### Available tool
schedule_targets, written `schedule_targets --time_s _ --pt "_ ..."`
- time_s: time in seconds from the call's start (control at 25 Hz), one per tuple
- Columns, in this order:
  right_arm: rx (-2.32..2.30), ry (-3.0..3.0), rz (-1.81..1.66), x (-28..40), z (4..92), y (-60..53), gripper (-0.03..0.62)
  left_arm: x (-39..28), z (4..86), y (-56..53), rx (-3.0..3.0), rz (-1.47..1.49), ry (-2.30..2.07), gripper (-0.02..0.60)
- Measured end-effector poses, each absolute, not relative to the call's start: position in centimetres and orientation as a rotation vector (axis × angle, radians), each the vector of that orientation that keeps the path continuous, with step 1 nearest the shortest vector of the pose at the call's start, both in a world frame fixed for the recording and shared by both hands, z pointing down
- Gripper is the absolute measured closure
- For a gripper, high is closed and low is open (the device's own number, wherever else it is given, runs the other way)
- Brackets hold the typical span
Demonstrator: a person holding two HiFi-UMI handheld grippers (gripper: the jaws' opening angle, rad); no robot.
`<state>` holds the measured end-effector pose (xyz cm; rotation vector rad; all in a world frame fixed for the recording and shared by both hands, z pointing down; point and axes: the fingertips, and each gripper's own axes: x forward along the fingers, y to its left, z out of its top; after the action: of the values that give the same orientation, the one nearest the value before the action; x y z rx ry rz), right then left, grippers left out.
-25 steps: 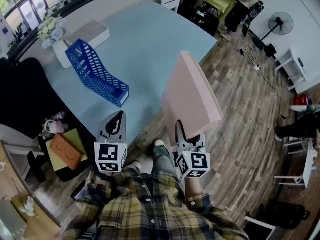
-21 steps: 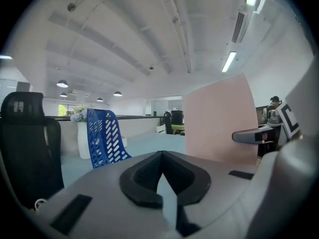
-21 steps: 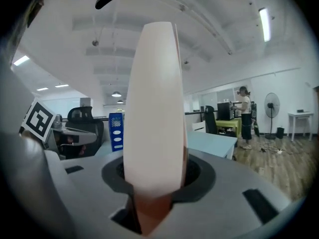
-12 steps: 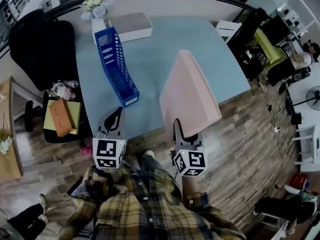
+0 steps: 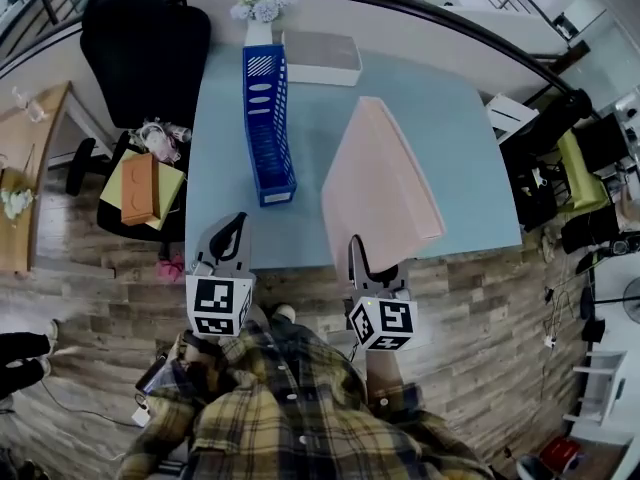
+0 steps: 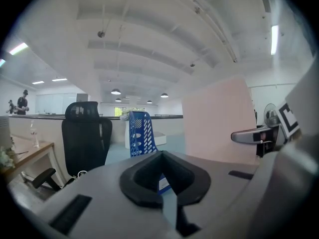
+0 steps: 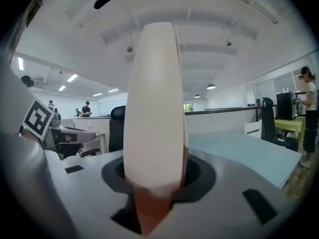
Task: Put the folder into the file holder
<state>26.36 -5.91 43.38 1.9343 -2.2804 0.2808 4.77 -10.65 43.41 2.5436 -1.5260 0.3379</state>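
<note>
The right gripper (image 5: 360, 260) grips the pink folder (image 5: 385, 183) (stiff, probably light) by its bottom edge, right of the file holder (image 5: 268, 118); the left gripper (image 5: 236, 226) is closed and empty.

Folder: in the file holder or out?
Out. The right hand-held gripper holds the pink folder, apart from the blue file holder.

Pink folder (image 5: 380, 193) on edge, right of blue file holder (image 5: 268, 128).
</note>
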Motion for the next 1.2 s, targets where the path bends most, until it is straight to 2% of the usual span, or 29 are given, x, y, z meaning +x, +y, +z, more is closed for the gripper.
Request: schedule_targets --time_s 0.4,1.2 --pt "1.863 -2.340 0.296 25.2 43.5 -6.9 0.437 2.7 43.4 -9.9 2.474 0.356 -1.613 0.589" --pt "1.924 -2.298 0.267 24.4 42.0 -7.6 0.437 3.5 42.7 -11.3 2.551 0.322 -1.505 0.589"
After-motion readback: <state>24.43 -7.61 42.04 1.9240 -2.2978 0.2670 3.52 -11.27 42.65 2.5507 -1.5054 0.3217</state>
